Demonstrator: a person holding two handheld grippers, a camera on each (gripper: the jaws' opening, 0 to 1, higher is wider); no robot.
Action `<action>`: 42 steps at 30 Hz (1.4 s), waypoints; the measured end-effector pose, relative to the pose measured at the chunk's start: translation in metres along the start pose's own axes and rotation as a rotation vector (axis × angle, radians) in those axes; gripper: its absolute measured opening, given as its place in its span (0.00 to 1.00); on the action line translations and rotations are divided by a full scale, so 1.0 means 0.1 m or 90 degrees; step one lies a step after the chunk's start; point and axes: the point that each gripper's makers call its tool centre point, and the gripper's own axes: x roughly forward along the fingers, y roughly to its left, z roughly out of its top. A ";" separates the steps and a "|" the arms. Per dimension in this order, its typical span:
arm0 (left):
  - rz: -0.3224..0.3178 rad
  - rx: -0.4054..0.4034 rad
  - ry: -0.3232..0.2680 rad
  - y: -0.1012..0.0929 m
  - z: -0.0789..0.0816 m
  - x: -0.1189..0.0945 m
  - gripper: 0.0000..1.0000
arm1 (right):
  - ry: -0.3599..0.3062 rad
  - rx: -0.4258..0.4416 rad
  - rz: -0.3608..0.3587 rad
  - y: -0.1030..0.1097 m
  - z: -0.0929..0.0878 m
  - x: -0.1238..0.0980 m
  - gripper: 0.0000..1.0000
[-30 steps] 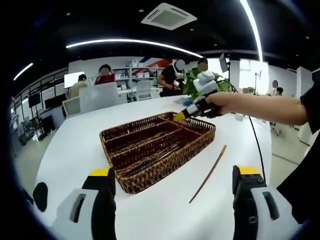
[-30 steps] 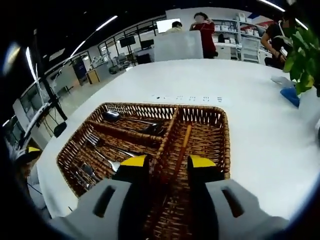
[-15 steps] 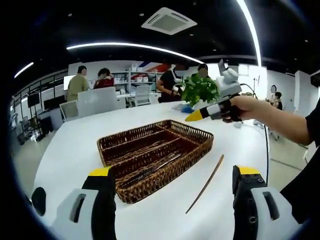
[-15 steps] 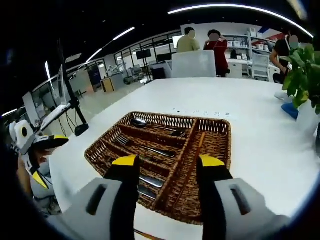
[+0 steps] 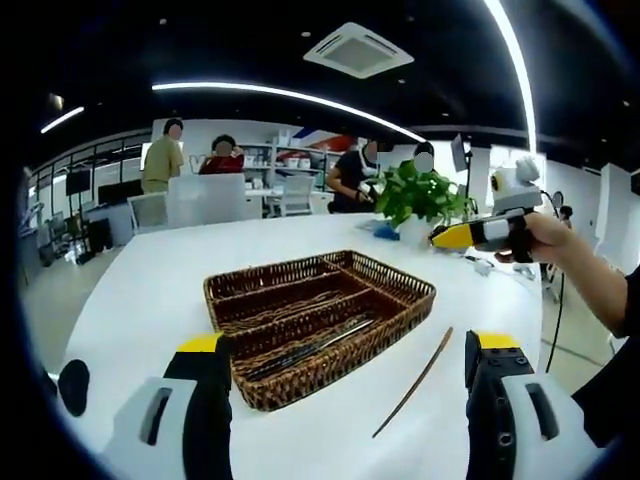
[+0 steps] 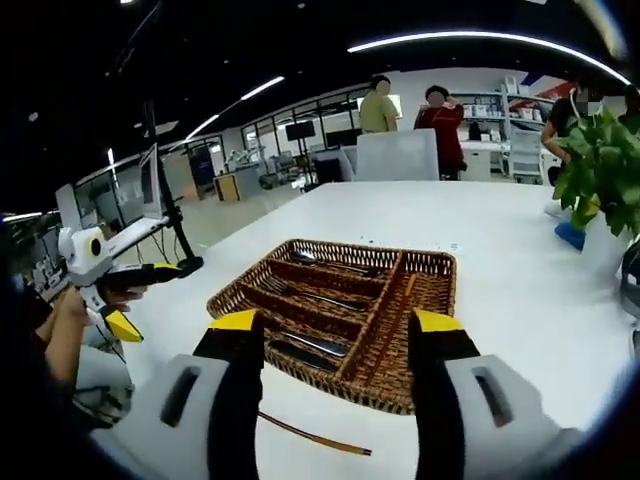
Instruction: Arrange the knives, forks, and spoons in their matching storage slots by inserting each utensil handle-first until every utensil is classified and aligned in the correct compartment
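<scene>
A brown wicker cutlery tray [image 5: 400, 300] [image 6: 425, 345] sits mid-table on the white top. Its long slots hold spoons [image 6: 335, 265], forks [image 6: 320, 295] and knives [image 6: 305, 345]; a brown chopstick [image 6: 395, 305] lies in the right-hand slot. A second chopstick [image 5: 415, 380] [image 6: 305, 435] lies loose on the table beside the tray. My left gripper [image 5: 347, 345] [image 6: 130, 300] is open, short of the tray's near corner. My right gripper [image 6: 335, 330] [image 5: 470, 235] is open and held in the air, back from the tray.
A potted plant [image 5: 420, 195] [image 6: 595, 165] stands behind the tray with a blue item near it. Several people and chairs are at the table's far end. A small black object [image 5: 70, 385] lies by the table's left edge.
My right gripper has drawn back and up from the tray and its jaws have spread wider; the chopstick stays in the right-hand slot. The left gripper's view shifted slightly.
</scene>
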 end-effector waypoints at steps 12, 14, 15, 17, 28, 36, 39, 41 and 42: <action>0.008 -0.006 -0.002 0.01 -0.01 -0.08 0.99 | 0.015 -0.043 0.002 0.10 -0.22 -0.33 0.74; 0.016 -0.007 -0.008 0.03 0.01 -0.12 0.99 | 0.019 -0.049 -0.003 0.12 -0.25 -0.38 0.76; 0.018 -0.008 -0.011 0.03 0.02 -0.12 0.99 | 0.020 -0.056 -0.009 0.13 -0.26 -0.41 0.77; 0.020 -0.013 -0.014 0.03 0.02 -0.15 0.99 | 0.017 -0.059 -0.012 0.15 -0.26 -0.46 0.79; 0.025 -0.011 -0.011 -0.02 -0.03 -0.22 0.99 | 0.009 -0.030 -0.020 0.19 -0.46 -0.66 0.91; 0.020 -0.003 -0.016 -0.06 -0.03 -0.26 0.99 | 0.001 -0.048 -0.002 0.27 -0.51 -0.72 0.98; 0.019 -0.001 -0.012 -0.08 -0.05 -0.28 0.99 | 0.008 -0.060 0.002 0.31 -0.53 -0.75 0.98; 0.022 0.000 -0.010 -0.07 -0.07 -0.29 0.99 | 0.013 -0.062 0.008 0.33 -0.56 -0.76 0.99; 0.024 0.000 -0.009 -0.07 -0.07 -0.29 0.99 | 0.019 -0.064 0.010 0.34 -0.58 -0.77 0.99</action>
